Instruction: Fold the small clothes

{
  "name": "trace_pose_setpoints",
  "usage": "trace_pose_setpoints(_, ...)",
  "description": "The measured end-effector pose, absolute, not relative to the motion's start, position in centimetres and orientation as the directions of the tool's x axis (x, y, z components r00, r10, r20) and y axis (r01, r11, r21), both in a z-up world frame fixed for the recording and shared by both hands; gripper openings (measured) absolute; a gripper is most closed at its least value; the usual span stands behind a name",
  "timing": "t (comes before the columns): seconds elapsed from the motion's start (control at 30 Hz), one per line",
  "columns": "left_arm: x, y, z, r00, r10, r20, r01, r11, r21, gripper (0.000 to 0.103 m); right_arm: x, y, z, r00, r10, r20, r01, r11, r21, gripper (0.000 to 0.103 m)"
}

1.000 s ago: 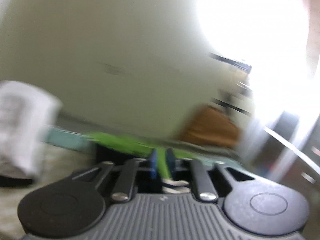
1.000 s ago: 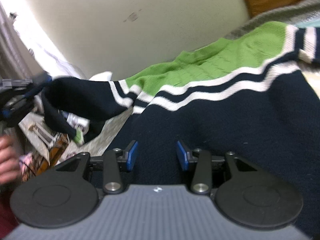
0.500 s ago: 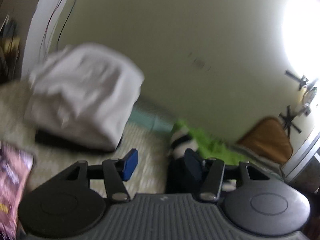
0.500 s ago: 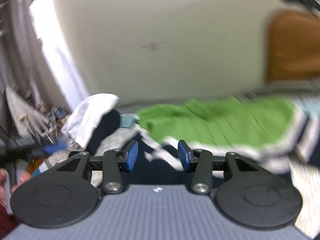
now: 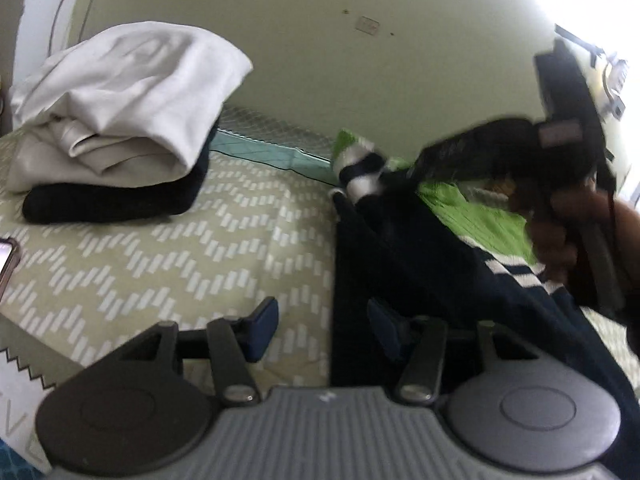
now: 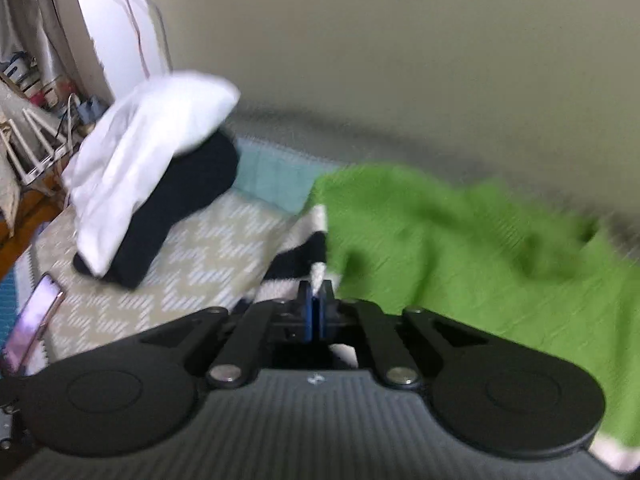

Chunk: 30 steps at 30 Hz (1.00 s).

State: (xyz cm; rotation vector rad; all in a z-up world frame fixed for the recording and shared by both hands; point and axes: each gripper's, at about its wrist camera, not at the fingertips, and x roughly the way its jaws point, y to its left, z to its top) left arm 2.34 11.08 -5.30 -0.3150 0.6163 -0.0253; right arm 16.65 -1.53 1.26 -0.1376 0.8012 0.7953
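Note:
A knit sweater, navy [image 5: 420, 264] with white stripes and a green top [image 6: 460, 240], lies on the patterned bed cover [image 5: 160, 248]. My left gripper [image 5: 324, 326] stands open low over the cover. The sweater's navy edge runs between its pads, which do not press on it. My right gripper [image 6: 317, 300] is shut on the sweater's white-and-navy striped part next to the green. In the left wrist view a hand [image 5: 560, 232] holds that gripper, blurred, above the sweater, and the striped cuff [image 5: 360, 176] is lifted at its tip.
A folded white garment [image 5: 132, 92] rests on a dark one [image 5: 112, 200] at the back left of the bed. A phone [image 6: 34, 320] lies near the bed's left edge. A plain wall [image 5: 320, 60] rises behind. Cluttered shelves [image 6: 32, 92] stand at the far left.
My left gripper let go of the green fabric, opened and sank toward the bed. My right gripper swept left across the sweater and shut on its striped part.

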Motion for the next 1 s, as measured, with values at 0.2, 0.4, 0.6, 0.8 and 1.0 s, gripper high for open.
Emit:
trace_pose_setpoints(0.2,2.4,10.6,-5.4,0.817,-0.133,-0.561,-0.041,0.957,-0.287,0.054,22.7,-7.5,3.2,0.725,0.267,-0.635,-0.401,0.913,-0.074,0.014)
trace_pose_setpoints(0.4,2.6,10.6,-5.5,0.816,-0.124,-0.565,-0.049,0.958,-0.282,0.050,21.3,-10.8,2.2,0.702,0.312,-0.640,-0.367,0.929,0.050,0.035)
trace_pose_setpoints(0.6,2.6,10.6,-5.5,0.816,-0.124,-0.564,-0.049,0.958,-0.282,0.050,18.3,-11.7,2.6,0.640,0.438,-0.632,-0.448,0.880,0.156,0.038)
trace_pose_setpoints(0.8,2.6,10.6,-5.5,0.816,-0.125,-0.564,-0.048,0.958,-0.283,0.051,14.0,-11.3,2.4,0.497,0.574,-0.651,-0.573,0.780,0.250,0.052)
trace_pose_setpoints(1.0,2.5,10.7,-5.5,0.817,-0.127,-0.563,-0.047,0.957,-0.285,0.051,8.6,-11.2,1.4,0.396,0.614,-0.683,-0.691,0.689,0.219,0.072)
